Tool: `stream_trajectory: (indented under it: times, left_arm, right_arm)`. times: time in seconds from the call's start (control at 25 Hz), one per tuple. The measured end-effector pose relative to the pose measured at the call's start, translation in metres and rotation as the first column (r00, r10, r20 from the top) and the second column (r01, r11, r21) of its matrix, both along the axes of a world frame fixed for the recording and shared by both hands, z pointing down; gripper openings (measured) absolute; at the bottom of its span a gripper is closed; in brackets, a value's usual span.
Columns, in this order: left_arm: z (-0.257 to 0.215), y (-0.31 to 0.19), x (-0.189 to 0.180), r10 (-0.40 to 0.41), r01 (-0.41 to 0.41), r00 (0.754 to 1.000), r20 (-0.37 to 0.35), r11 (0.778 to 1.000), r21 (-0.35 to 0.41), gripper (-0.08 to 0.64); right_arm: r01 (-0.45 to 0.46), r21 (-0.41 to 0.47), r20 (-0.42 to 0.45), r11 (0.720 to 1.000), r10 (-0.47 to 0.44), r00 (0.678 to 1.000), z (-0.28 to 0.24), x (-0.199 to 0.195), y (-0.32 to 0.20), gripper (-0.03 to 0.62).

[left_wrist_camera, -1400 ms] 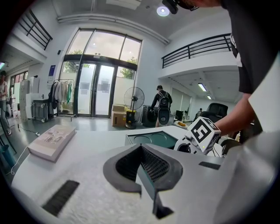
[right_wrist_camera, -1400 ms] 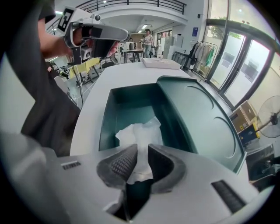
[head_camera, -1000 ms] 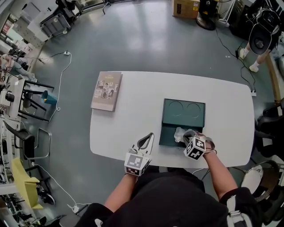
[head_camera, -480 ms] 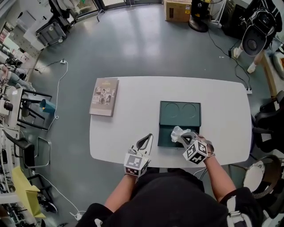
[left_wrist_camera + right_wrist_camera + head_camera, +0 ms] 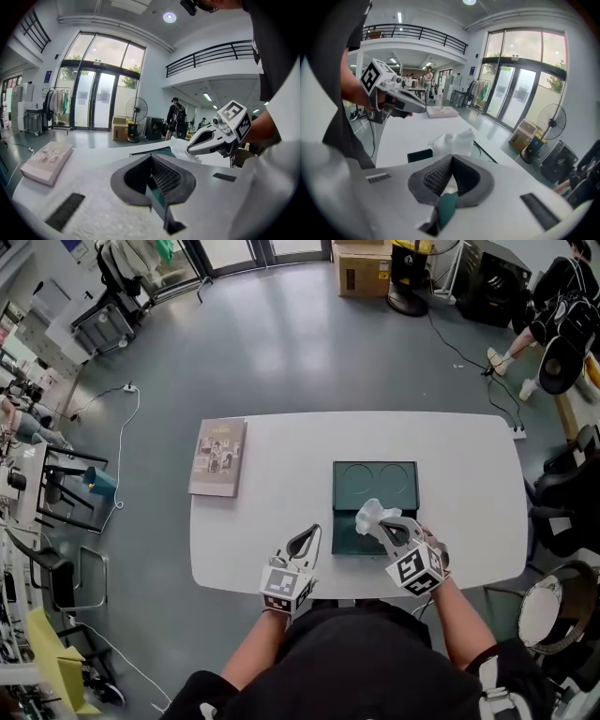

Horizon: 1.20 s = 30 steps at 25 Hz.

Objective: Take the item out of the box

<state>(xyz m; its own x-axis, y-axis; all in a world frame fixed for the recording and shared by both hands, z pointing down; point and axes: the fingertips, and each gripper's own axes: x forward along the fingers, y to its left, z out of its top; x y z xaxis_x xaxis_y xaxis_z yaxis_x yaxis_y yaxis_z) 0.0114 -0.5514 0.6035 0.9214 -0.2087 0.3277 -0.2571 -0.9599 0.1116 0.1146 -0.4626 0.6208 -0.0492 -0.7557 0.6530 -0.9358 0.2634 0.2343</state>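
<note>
The right gripper [image 5: 380, 524] is pressed together on an edge of the item [image 5: 372, 515], a white, crinkled, thin-looking wrap or bag. It is held over the near half of the box [image 5: 375, 474], just below centre in the head view. Pinching an edge probably suits so limp a thing, since it can then hang clear of the box walls. The box is dark green, flat and square-cornered. It lies open, and its far half shows two round outlines. The left gripper [image 5: 314, 531], jaws together on nothing, hangs left of the box over the smooth white worktop [image 5: 262, 512], perhaps ready to steady it. A book [image 5: 218, 457] lies well apart, upper left.
</note>
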Motion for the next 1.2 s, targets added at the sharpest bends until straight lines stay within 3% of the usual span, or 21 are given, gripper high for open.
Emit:
stream_trajectory:
  times: [0.2, 0.36, 0.6, 0.88, 1.2]
  left_arm:
    - [-0.02, -0.004, 0.007, -0.014, 0.014, 0.999, -0.037, 1.0, 0.005, 0.011]
    - [-0.031, -0.005, 0.012, -0.01, 0.011, 0.998, -0.069, 1.0, 0.008, 0.011]
    - [-0.052, -0.005, 0.017, -0.012, 0.015, 0.993, -0.116, 1.0, 0.027, 0.011]
    - [-0.074, -0.008, 0.02, -0.022, 0.03, 0.988, -0.155, 0.998, 0.051, 0.011]
    - [-0.089, -0.009, 0.019, -0.039, 0.049, 0.983, -0.182, 0.998, 0.051, 0.011]
  right_arm:
    - [-0.096, 0.153, 0.058, 0.984, 0.088, 0.994, -0.036, 0.008, -0.008, 0.008]
    - [-0.179, 0.282, 0.129, 0.943, 0.148, 0.981, -0.068, 0.017, -0.012, 0.008]
    - [-0.28, 0.448, 0.256, 0.849, 0.178, 0.95, -0.118, 0.028, -0.012, 0.008]
    - [-0.346, 0.601, 0.333, 0.721, 0.168, 0.928, -0.166, 0.035, -0.004, 0.008]
    - [-0.369, 0.701, 0.335, 0.61, 0.175, 0.926, -0.22, 0.037, 0.009, 0.008]
